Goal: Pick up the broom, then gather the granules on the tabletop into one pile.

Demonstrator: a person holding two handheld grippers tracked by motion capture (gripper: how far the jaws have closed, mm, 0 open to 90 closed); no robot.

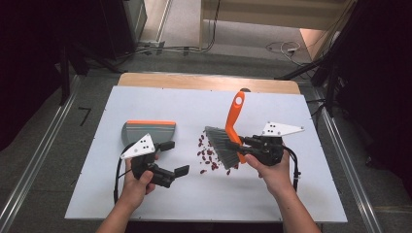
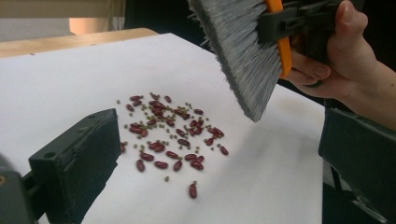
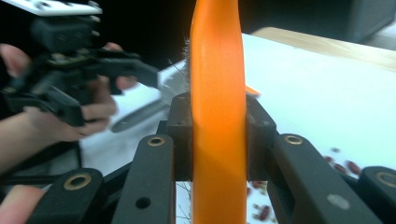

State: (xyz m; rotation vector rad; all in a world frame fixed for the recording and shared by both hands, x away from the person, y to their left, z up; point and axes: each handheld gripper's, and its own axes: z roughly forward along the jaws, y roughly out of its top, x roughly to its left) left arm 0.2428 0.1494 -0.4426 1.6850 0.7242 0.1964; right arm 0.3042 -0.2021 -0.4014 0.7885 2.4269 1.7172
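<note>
A brush (image 1: 234, 114) with an orange handle and grey bristles hangs tilted over the white board, its bristles low beside a scatter of dark red beans (image 1: 206, 153). My right gripper (image 1: 242, 141) is shut on the handle just above the bristles; in the right gripper view both jaws press the orange handle (image 3: 218, 70). Left of the beans, my left gripper (image 1: 175, 158) is open and holds nothing. The left gripper view has the beans (image 2: 168, 135) lying between its spread jaws, with small green seeds among them, and the brush bristles (image 2: 243, 56) above them. A grey dustpan (image 1: 148, 131) with an orange rim lies flat behind the left gripper.
The white board (image 1: 145, 97) covers a wooden table, with bare surface toward the far side and the near edge. Metal rails run along both sides. The left hand and its gripper (image 3: 70, 84) appear at the left of the right gripper view.
</note>
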